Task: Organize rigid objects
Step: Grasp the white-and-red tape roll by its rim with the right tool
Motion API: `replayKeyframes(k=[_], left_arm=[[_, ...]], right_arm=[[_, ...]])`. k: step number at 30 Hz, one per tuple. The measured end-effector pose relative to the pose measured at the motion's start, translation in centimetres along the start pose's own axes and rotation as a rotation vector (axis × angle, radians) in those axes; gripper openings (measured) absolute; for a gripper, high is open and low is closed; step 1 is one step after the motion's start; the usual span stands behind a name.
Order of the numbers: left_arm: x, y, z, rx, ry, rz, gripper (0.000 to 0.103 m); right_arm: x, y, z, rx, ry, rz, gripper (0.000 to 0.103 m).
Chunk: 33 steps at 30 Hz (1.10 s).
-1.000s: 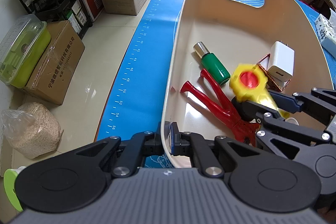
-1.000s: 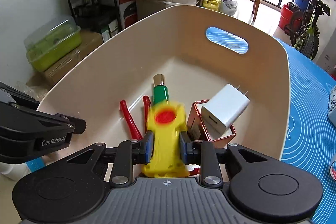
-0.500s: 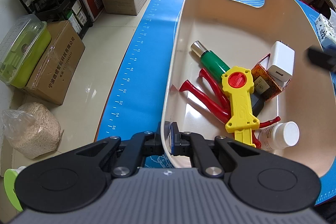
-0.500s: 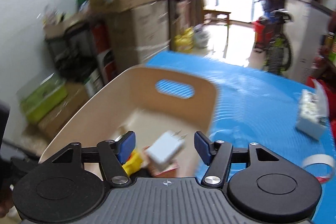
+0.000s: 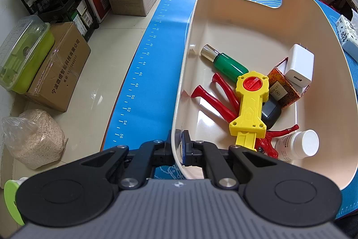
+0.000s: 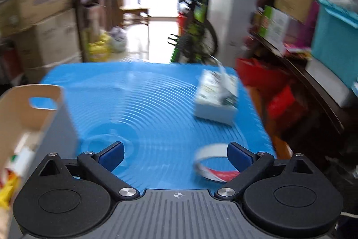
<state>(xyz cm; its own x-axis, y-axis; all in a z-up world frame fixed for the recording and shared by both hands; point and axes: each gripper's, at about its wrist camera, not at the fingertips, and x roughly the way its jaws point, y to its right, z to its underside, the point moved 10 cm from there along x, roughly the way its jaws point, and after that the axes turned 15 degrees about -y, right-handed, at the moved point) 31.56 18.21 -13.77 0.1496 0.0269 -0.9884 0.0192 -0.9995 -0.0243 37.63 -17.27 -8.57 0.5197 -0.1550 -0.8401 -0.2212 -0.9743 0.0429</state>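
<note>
Down at the near edge, the left gripper [image 5: 178, 146] is clamped on the rim of the cream basket [image 5: 331, 73], one pad outside the wall and one inside. Inside the basket lie the yellow toy tool [image 5: 249, 104] across the red pliers [image 5: 214, 102], a green cylinder with a metal cap [image 5: 226, 63] beside them, a white charger [image 5: 298, 66] leaning on a small patterned box [image 5: 283, 90], a dark rounded item [image 5: 270, 113] (half hidden under the yellow tool) and a white-capped bottle [image 5: 298, 145] near the front wall. The basket stands on the blue mat [image 5: 143, 73]. In the blurred right wrist view, the right gripper [image 6: 175, 155] has its jaws spread wide, having just been opening, with nothing between them; it hangs over the mat, the basket at its left edge. A roll of tape [image 6: 214, 164] lies just inside its right finger, and a tissue pack [image 6: 216, 96] sits farther off.
</note>
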Motion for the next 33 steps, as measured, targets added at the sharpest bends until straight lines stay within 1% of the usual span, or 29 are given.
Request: replayKeyframes(k=[3,7,9,12,17,20,23,24,25,27,30,33], left_arm=[[0.0,-0.1,0.0,0.001,0.0,-0.001,0.007],[0.0,-0.1,0.0,0.001,0.0,-0.002,0.007],[0.0,-0.1,0.0,0.002,0.0,-0.002,0.007],[-0.1,-0.3,0.0,0.004,0.001,-0.003,0.008],[-0.1,-0.4,0.0,0.007,0.0,-0.007,0.008],[-0.1,-0.4,0.0,0.007,0.0,-0.007,0.008],[-0.1,-0.4,0.0,0.007,0.0,-0.007,0.008],[-0.1,-0.4,0.0,0.007,0.0,-0.007,0.008],[-0.1,-0.4,0.0,0.007,0.0,-0.007,0.008],[-0.1,-0.4,0.0,0.007,0.0,-0.008,0.008],[-0.1,-0.4,0.0,0.008,0.0,-0.008,0.008],[-0.1,-0.4,0.0,0.007,0.0,-0.008,0.008]], right_arm=[[1.9,1.8,0.1,0.023,-0.039,0.054,0.1],[3.6,2.6,0.3,0.007,-0.056,0.115,0.101],[4.9,2.9,0.4,-0.006,-0.083,0.139,0.101],[6.8,4.1,0.6,0.004,-0.12,0.155,0.101],[9.0,5.2,0.5,0.018,-0.119,0.166,0.101],[9.8,5.7,0.7,0.053,-0.124,0.139,0.101],[10.1,5.9,0.7,0.069,-0.108,0.119,0.101],[10.2,5.9,0.7,0.068,-0.104,0.118,0.097],[10.2,5.8,0.7,0.067,-0.099,0.111,0.091],[10.3,5.8,0.5,0.075,-0.097,0.089,0.087],[10.3,5.7,0.4,0.085,-0.088,0.058,0.086],[9.9,5.5,0.4,0.077,-0.06,0.062,0.086]])
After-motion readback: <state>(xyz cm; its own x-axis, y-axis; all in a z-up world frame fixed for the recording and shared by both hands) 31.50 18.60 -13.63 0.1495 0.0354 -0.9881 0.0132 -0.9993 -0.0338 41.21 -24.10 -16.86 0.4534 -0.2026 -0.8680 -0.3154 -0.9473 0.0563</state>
